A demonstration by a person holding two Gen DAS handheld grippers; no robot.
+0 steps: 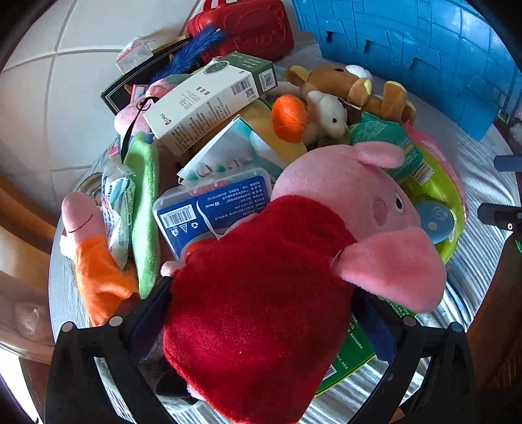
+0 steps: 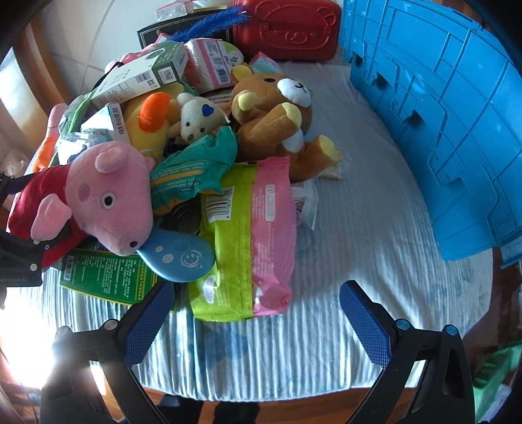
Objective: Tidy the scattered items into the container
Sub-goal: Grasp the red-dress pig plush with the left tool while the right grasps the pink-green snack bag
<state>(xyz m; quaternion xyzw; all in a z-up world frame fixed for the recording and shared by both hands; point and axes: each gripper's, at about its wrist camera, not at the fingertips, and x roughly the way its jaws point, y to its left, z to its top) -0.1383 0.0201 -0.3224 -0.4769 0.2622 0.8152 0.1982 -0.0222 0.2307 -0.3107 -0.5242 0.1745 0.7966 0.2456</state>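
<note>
My left gripper (image 1: 261,313) is shut on the red body of a pink pig plush (image 1: 352,195), at the near edge of a heap of toys and packets. The pig also shows in the right wrist view (image 2: 107,195), with the left gripper at the frame's left edge (image 2: 19,257). My right gripper (image 2: 257,313) is open and empty over the striped cloth, just in front of a green and pink wipes pack (image 2: 244,241). The blue crate (image 2: 440,130) stands at the right, apart from the heap; it also shows in the left wrist view (image 1: 424,55).
The heap holds a brown bear plush (image 2: 270,107), a small white bear (image 2: 195,120), a yellow duck (image 2: 150,120), a white and green box (image 1: 208,98), a blue plastic case (image 1: 212,208) and a blue smiley paddle (image 2: 182,257). A red case (image 2: 284,29) stands behind.
</note>
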